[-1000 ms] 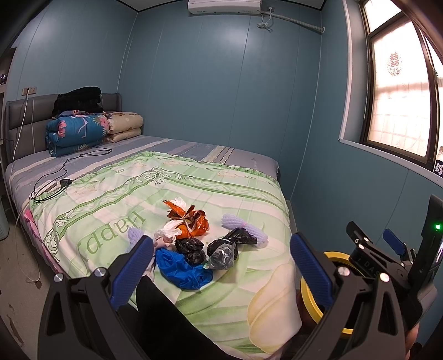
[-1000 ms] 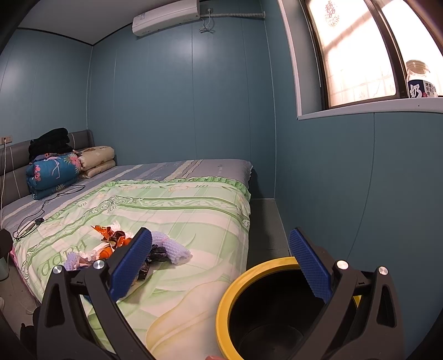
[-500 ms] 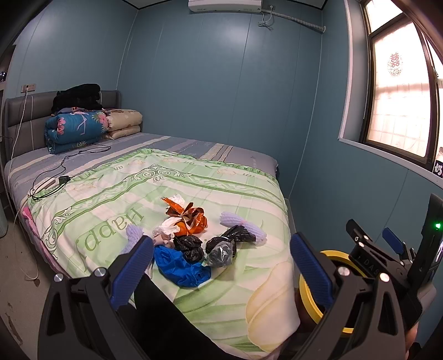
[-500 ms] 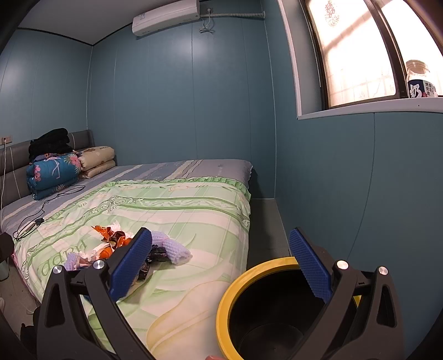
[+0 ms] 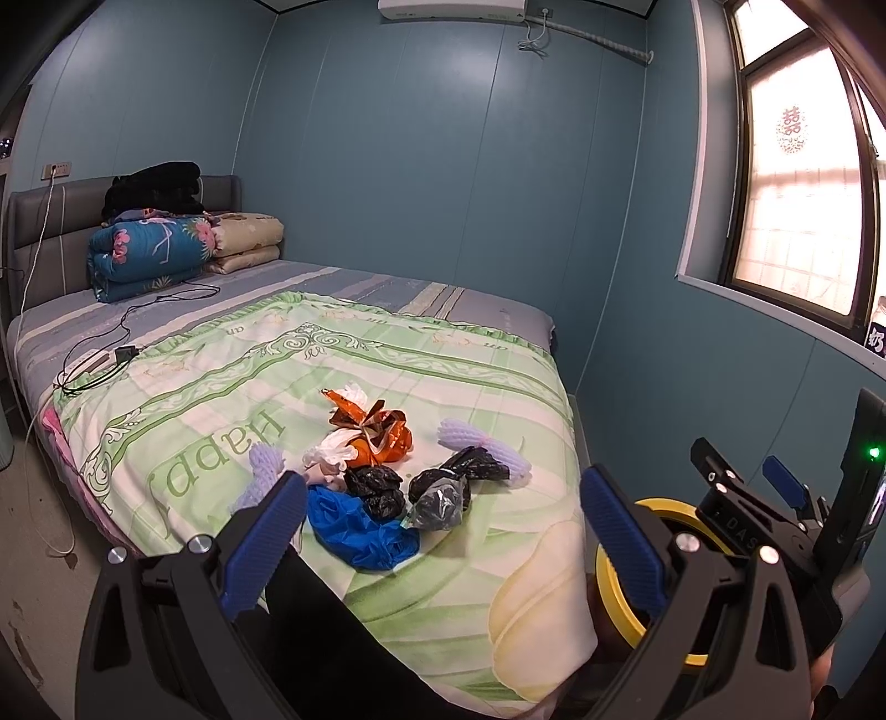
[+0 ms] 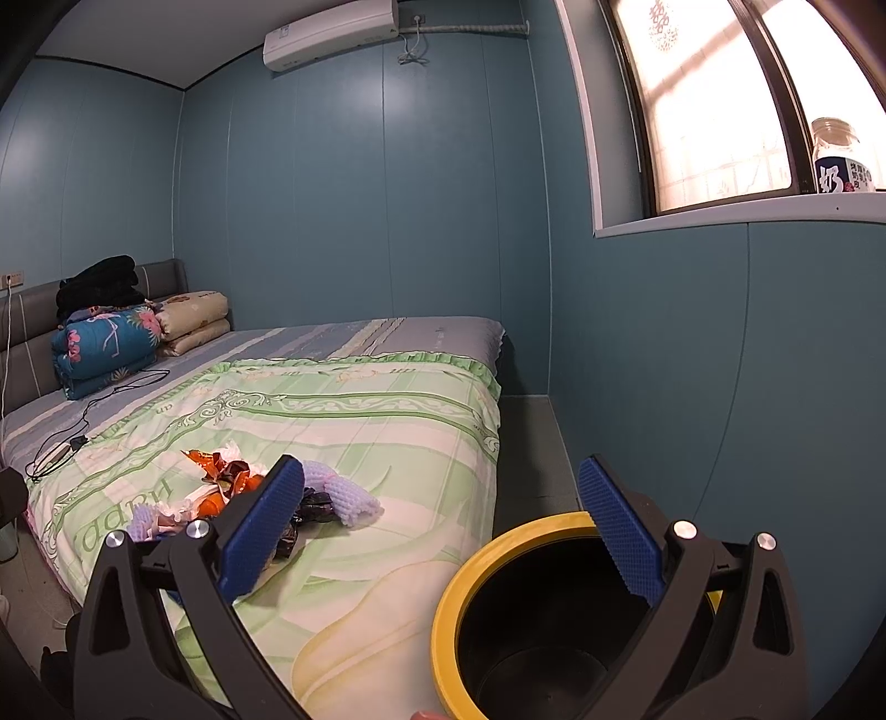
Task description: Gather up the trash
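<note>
On bed [image 5: 210,399], near foot edge: trash pile [image 5: 382,471] lying loose, spreading mostly across bed's width; purple foam net [image 5: 487,448] lying flat, long axis slanting toward bin side. Beside bed: bin [image 6: 498,559] standing upright, mouth facing up. Left gripper [image 5: 443,531] hovering over pile, spread wide, gripping nothing. Right gripper [image 6: 443,520] gaping over bin rim, holding nothing. Left view showing blue bag [image 5: 360,526] and whole pile; right view showing bin's black inside and jar [image 6: 839,160] on sill.

Home bedrm, bed [image 5: 332,354] (quilts [image 5: 149,249]), AC [image 6: 332,36]
</note>
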A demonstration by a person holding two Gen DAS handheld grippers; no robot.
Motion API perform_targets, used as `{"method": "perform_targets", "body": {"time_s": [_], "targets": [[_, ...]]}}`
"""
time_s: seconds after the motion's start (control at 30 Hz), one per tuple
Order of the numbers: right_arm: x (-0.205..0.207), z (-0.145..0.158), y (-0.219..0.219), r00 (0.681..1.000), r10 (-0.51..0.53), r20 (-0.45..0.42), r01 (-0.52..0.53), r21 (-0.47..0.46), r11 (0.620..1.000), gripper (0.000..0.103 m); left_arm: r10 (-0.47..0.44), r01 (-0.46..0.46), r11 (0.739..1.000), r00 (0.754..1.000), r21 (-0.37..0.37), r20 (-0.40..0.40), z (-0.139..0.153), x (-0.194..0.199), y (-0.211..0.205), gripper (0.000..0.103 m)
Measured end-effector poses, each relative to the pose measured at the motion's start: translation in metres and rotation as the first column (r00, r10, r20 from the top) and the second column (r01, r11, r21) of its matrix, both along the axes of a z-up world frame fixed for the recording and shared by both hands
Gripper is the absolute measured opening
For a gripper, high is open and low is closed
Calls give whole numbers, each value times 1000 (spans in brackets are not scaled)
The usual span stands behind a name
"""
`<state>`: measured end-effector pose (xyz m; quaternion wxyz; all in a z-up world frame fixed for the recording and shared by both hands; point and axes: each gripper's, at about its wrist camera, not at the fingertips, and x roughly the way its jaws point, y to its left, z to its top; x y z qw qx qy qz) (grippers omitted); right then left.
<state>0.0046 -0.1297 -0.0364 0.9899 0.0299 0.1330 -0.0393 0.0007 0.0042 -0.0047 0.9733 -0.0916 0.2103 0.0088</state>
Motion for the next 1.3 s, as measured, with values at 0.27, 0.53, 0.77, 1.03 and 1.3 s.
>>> {"method": "perform_targets", "body": {"time_s": [0.27, 0.53, 0.77, 1.03, 1.3], "targets": [[0, 0, 0, 1000, -2, -1, 2, 2, 1000, 95, -2, 2, 1000, 1000, -7, -5, -1, 2, 0, 95], [-1, 1, -1, 1000, -4, 3, 4, 6, 1000, 95, -4, 4, 1000, 1000, -13, -9, -1, 3, 2, 95], [-1, 2, -2, 1000, -9, 4, 9, 11, 1000, 95, -3, 3, 1000, 1000, -14, -8, -1, 3, 2, 95], [-1, 1, -2, 999, -29, 17, 29, 7, 1000, 95, -16, 16, 1000, 1000, -14, -17, 2, 10, 1, 95], [11, 0, 2, 999, 15, 48, -14, -30, 999, 95, 9, -11, 998, 999, 57, 40, 3, 14, 3, 95]]}}
